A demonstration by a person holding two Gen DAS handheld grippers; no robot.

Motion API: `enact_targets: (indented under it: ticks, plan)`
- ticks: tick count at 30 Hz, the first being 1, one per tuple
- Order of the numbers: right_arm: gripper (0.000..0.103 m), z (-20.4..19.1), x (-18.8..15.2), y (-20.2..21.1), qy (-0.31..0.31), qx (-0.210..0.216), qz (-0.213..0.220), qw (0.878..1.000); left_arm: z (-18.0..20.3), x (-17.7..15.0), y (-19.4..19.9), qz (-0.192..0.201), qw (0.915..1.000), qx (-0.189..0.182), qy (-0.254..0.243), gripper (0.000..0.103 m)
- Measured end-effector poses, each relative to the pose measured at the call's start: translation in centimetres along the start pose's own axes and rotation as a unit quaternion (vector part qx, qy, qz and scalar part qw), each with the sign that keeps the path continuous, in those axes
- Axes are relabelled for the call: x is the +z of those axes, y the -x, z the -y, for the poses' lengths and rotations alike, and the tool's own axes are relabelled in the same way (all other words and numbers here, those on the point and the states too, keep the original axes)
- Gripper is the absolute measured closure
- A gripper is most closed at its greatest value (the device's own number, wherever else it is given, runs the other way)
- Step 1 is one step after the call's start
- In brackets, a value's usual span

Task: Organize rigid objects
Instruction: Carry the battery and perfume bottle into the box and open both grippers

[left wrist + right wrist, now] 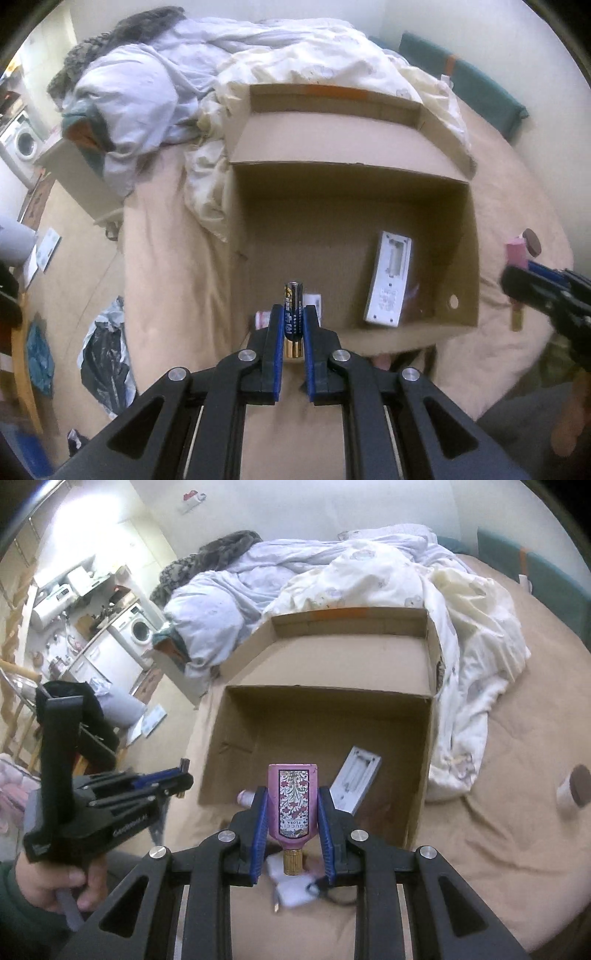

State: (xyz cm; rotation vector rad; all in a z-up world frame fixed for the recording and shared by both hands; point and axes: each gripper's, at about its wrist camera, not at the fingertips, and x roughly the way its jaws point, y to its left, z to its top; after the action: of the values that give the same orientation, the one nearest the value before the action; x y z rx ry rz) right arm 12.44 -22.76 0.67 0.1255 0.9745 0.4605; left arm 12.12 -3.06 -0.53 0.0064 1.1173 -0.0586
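An open cardboard box (pixel 354 206) (pixel 325 709) sits on the tan bed. A white remote control (pixel 388 280) (pixel 356 777) lies face down in its right half. My left gripper (pixel 294 314) is shut on a dark blue and gold battery (pixel 293 317), held above the box's near edge; it also shows from the side as the left gripper (pixel 181 781). My right gripper (pixel 293 801) is shut on a pink floral perfume bottle (pixel 293 801), gold neck toward me, over the box's front wall. That right gripper (pixel 517 280) and the perfume bottle (pixel 516 253) show at the right edge.
Crumpled white and pale blue bedding (pixel 369 576) lies behind and right of the box. A small brown-topped cylinder (pixel 574 786) rests on the bed at right. A white item with a black cord (pixel 295 886) lies under my right gripper. A small pink-labelled object (pixel 263 318) sits near the box's front.
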Motion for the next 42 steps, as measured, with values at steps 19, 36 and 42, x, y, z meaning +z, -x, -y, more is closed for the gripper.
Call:
enact_targets:
  ticks: [19,36,42]
  plan:
    - [0.077,4.0,-2.3,-9.4,-0.041,-0.059,-0.065,0.995,1.2,0.1,-9.3,-0.020,0.9997,0.001,-0.014,0.094]
    - [0.076,3.9,-3.1,-11.6,-0.033,-0.087,-0.103,0.990,0.4,-0.5,-10.9,-0.034,0.9989,0.027,-0.016,0.094]
    - [0.077,4.1,-3.2,-11.9,-0.035,-0.093,-0.110,0.989,0.4,-0.7,-11.1,-0.038,0.9987,0.027,-0.019,0.094]
